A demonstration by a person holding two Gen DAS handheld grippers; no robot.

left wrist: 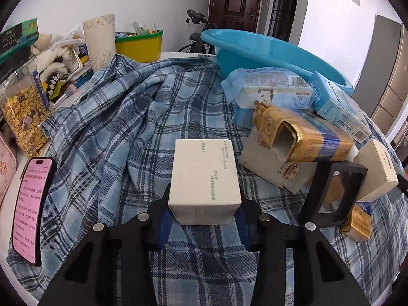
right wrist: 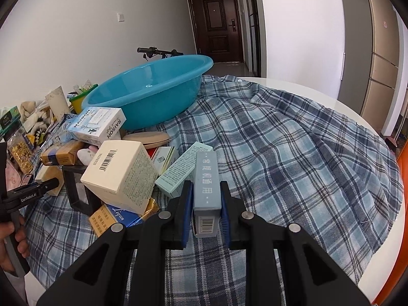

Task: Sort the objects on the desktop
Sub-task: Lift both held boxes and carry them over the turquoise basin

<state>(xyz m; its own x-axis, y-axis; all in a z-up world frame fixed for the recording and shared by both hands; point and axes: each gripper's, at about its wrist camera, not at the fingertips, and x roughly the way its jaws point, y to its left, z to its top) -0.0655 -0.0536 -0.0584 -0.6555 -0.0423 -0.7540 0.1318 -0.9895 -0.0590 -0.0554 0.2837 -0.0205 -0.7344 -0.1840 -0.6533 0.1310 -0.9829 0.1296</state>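
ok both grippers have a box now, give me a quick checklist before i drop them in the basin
1. Left gripper grip: ok, fingers clamp the white box on both sides.
2. Right gripper grip: ok, fingers pinch the narrow grey-blue box.
3. Blue basin has room: ok, the visible inside looks bare.
4. Basin stable: cannot tell, it sits tilted against the box pile.
5. Path to basin: not ok straight ahead for the right side, since the pile lies between; lift over it.
6. Phone clear of the move: ok, off to the left edge.
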